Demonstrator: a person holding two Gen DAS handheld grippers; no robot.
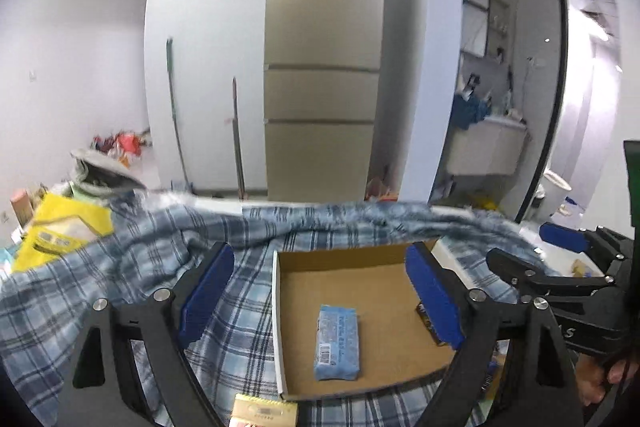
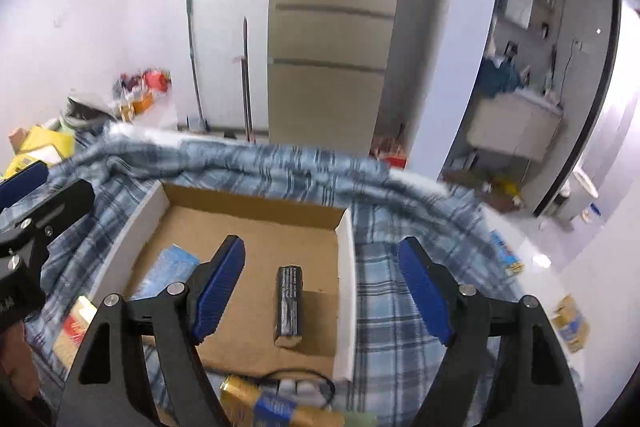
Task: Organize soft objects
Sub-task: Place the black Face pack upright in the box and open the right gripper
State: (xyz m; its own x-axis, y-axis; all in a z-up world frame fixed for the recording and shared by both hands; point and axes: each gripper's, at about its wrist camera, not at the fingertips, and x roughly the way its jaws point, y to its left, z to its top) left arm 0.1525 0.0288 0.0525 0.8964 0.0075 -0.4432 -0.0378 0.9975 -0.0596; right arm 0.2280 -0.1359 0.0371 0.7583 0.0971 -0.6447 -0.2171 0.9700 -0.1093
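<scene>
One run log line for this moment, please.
left gripper: open, empty | right gripper: open, empty | plaid cloth: around cardboard box | blue packet: inside box

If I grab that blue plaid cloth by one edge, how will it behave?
The blue plaid cloth would probably go floppy and drape, since it already lies in soft folds. It likely drags on the open cardboard box resting on it. It looks light.
</scene>
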